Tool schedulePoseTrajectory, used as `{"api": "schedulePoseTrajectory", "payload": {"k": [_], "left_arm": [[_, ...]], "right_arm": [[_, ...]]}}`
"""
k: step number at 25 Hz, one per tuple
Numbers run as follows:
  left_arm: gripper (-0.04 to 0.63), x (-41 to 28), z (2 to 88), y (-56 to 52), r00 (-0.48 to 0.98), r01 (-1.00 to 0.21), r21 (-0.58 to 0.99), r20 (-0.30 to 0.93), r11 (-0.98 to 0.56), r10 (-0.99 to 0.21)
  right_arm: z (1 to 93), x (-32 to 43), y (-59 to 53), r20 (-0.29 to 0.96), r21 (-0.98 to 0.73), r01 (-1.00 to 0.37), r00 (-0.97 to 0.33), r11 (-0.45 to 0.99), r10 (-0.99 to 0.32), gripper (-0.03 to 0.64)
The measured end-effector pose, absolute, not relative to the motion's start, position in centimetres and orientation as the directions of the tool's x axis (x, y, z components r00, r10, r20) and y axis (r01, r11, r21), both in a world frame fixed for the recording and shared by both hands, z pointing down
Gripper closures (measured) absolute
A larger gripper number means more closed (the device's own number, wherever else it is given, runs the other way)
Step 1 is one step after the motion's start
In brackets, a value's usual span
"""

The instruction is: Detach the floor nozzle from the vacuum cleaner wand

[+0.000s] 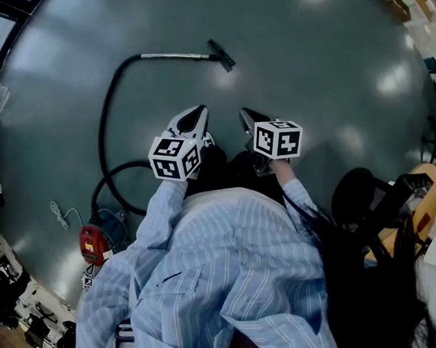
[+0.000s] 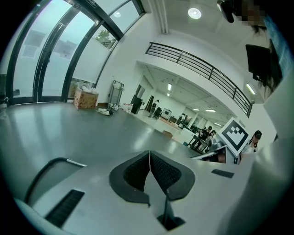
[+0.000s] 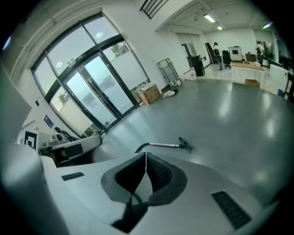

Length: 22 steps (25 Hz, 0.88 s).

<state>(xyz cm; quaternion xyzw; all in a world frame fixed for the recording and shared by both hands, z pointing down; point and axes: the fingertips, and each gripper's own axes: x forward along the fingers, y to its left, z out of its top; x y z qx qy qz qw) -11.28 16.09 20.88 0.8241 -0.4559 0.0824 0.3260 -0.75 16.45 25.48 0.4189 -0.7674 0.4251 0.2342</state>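
Jaws of the left tool (image 1: 197,115) and the right tool (image 1: 245,115) are pressed together, holding nothing — both well short of the wand (image 1: 175,56). At the wand's far end — the floor nozzle (image 1: 221,55), attached, lying on the floor (image 1: 330,70).

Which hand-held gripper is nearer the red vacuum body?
Left. The left hand-held gripper hangs up and right of the red vacuum body; the right hand-held gripper is farther right.

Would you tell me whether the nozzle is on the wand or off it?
On: the nozzle sits at the wand's end, both lying on the floor.
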Motion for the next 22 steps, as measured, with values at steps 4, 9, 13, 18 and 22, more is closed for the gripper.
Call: {"api": "schedulePoseTrajectory", "payload": {"k": [4, 9, 13, 18, 22], "left_arm": [[0.584, -11.3, 21.2, 14.2, 0.599, -0.786, 0.478, 0.432, -0.392, -0.674], [0.584, -10.5, 21.7, 10.8, 0.608, -0.778, 0.492, 0.433, -0.39, -0.666], [0.584, -11.1, 22.6, 8.3, 0.58, -0.797, 0.489, 0.45, -0.355, -0.679], [0.584, -12.1, 23.6, 3.4, 0.524, -0.828, 0.48, 0.477, -0.29, -0.706], [0.584, -11.7, 24.0, -0.8, 0.498, -0.842, 0.471, 0.493, -0.263, -0.713]], "right_arm": [[25.4, -1.0, 15.0, 0.725, -0.447, -0.853, -0.522, 0.27, -0.45, 0.606], [26.0, -0.3, 11.3, 0.734, -0.445, -0.858, -0.514, 0.259, -0.444, 0.606], [27.1, -0.3, 8.2, 0.739, -0.449, -0.851, -0.524, 0.271, -0.423, 0.606], [27.9, -0.6, 2.4, 0.733, -0.458, -0.83, -0.556, 0.319, -0.393, 0.606], [28.6, -0.1, -2.9, 0.735, -0.458, -0.814, -0.573, 0.358, -0.363, 0.606]]}}
